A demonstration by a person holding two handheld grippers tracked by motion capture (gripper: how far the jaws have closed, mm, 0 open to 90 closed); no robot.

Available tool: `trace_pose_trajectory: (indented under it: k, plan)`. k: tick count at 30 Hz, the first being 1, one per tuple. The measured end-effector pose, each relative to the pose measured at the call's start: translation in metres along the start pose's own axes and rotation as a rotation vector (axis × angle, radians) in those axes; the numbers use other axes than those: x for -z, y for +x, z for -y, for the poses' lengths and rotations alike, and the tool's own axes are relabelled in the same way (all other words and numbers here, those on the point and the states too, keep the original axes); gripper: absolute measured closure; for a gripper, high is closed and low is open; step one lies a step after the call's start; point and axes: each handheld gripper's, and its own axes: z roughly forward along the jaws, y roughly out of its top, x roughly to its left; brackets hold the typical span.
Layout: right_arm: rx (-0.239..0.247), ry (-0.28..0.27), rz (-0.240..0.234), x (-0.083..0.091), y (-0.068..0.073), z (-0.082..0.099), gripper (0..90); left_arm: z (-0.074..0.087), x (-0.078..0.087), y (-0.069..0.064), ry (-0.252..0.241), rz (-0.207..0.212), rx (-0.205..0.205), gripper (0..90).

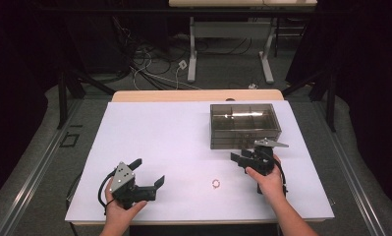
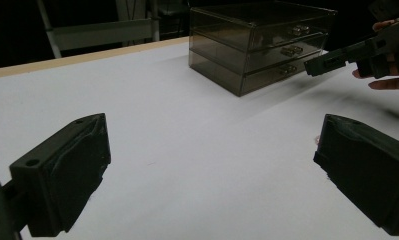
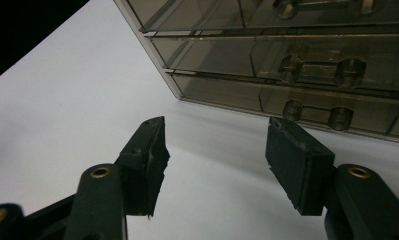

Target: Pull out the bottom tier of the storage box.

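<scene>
**Right gripper at drawer-unit front, bottom handle just ahead**

Scene: smoked-plastic drawer unit [image 1: 244, 125] on white table [image 1: 159, 142], far right quarter, front face toward the person. Three drawers stacked, each with a bar handle on two round posts.

Right gripper [image 1: 241, 160] just beside the unit's front, near its lower left part as seen from above. Jaws partly open, nothing between them, no contact with the plastic. In the right gripper view, bottom drawer handle [image 3: 317, 114] just beyond and above the right-hand jaw tip; middle handle [image 3: 321, 67] higher up; left-hand jaw opposite bare drawer face.

Key relation: handle bar long axis level, along the drawer front; jaw gap also level, so bar parallel to the gap, not across it. Handle offset toward the right-hand jaw, not centred. Judged need: sideways shift to centre, likely a wrist roll to pinch the bar top and bottom.

Left gripper [image 1: 147, 177] near the front left of the table, well apart from the unit, jaws wide open and empty. Right hand clearly the nearer.

Small ring [image 1: 216, 183] on the table between the grippers, untouched.
</scene>
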Motion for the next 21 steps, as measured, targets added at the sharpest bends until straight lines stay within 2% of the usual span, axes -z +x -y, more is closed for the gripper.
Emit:
trace_pose_trajectory:
  k: [2,12,13,21]
  plan:
    - [-0.026,-0.003,0.007,0.0,-0.002,0.0,43.4,0.0,0.0,0.0,0.0,0.001,-0.002,1.4]
    - [-0.079,-0.012,0.02,-0.003,-0.009,-0.001,45.1,0.0,0.0,0.0,0.0,-0.002,-0.005,1.4]
    - [-0.087,0.002,0.021,-0.003,-0.01,-0.001,45.1,0.0,0.0,0.0,0.001,-0.001,-0.004,1.4]
    - [-0.165,-0.014,0.009,-0.006,-0.015,-0.002,48.0,0.0,0.0,0.0,0.001,-0.002,-0.006,1.4]
